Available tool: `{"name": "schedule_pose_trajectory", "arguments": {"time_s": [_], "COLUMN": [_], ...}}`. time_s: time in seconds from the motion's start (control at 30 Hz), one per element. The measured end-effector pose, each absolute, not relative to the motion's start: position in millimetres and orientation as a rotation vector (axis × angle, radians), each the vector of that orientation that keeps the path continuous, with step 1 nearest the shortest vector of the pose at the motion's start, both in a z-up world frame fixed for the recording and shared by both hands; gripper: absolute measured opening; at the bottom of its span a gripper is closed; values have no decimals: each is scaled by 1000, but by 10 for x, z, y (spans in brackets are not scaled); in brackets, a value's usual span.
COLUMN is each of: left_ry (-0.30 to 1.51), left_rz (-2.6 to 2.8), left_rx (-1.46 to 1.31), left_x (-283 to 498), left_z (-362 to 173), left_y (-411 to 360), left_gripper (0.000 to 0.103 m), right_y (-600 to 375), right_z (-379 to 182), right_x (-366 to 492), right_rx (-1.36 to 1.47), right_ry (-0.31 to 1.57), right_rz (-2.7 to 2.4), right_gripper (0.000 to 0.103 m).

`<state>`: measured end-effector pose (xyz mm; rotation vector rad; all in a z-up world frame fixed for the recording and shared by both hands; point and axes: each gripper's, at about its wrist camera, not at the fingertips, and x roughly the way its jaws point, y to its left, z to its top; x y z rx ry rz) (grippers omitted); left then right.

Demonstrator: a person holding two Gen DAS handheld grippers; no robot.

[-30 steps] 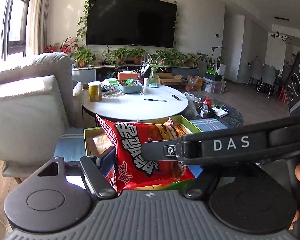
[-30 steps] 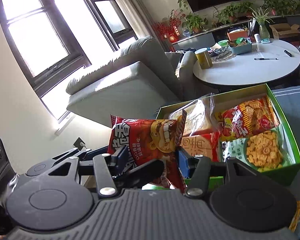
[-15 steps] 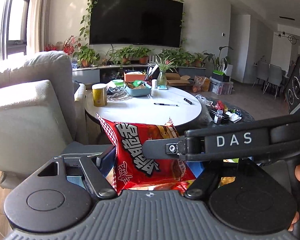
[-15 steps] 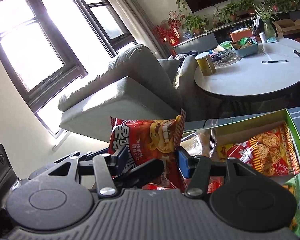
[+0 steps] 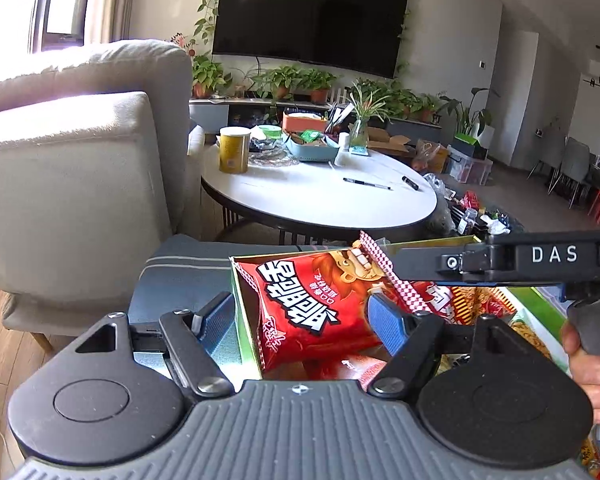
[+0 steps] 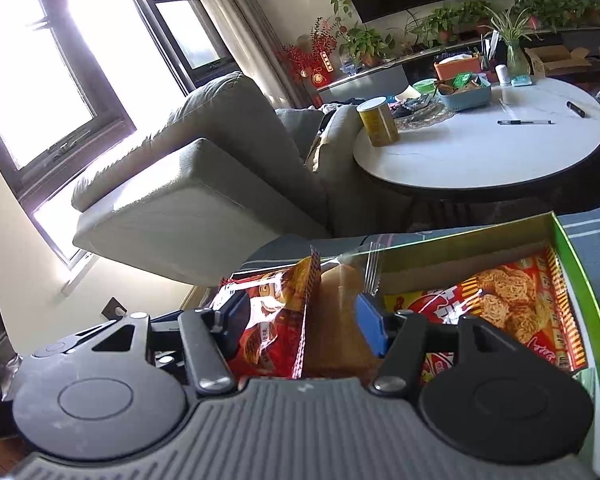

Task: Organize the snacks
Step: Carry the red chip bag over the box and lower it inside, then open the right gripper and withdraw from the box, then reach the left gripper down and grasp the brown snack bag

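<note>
Over the green box [image 6: 580, 292], both grippers' jaws stand part-open, each clamping the red snack bag [image 5: 316, 304].

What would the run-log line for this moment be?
step: placing snack | item: red snack bag, partly in green box | right gripper: clamped on bag's edge | left gripper: astride bag, grip unclear

Red snack bag [image 5: 320, 304] now inside box [image 6: 580, 280]

We look forward from each wrist, tilted downward, close over the green box [image 6: 572, 264]; both views share the round table [image 5: 320, 200] and sofa [image 5: 80, 152].
</note>
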<state>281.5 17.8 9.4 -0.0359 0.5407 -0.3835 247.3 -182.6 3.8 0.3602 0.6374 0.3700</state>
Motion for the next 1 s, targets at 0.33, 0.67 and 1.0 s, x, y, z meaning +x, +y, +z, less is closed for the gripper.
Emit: {"name": "schedule_pose_trajectory", "arguments": {"time_s": [0.33, 0.67, 1.0], "left_ry": [519, 619, 810], "left_rz": [-364, -217, -128], "left_rx": [-25, -11, -82], "left_x": [2278, 1607, 960], "left_z": [296, 229, -99], "left_y": [350, 583, 731], "left_gripper": [72, 73, 73], "right_y": [-1924, -2021, -2024], "right_z": [229, 232, -11], "right_x": [2009, 1318, 844], "right_rx": [350, 281, 277], "right_ry": [631, 611, 640], "right_rz": [366, 365, 370], "right_gripper": [76, 77, 77]}}
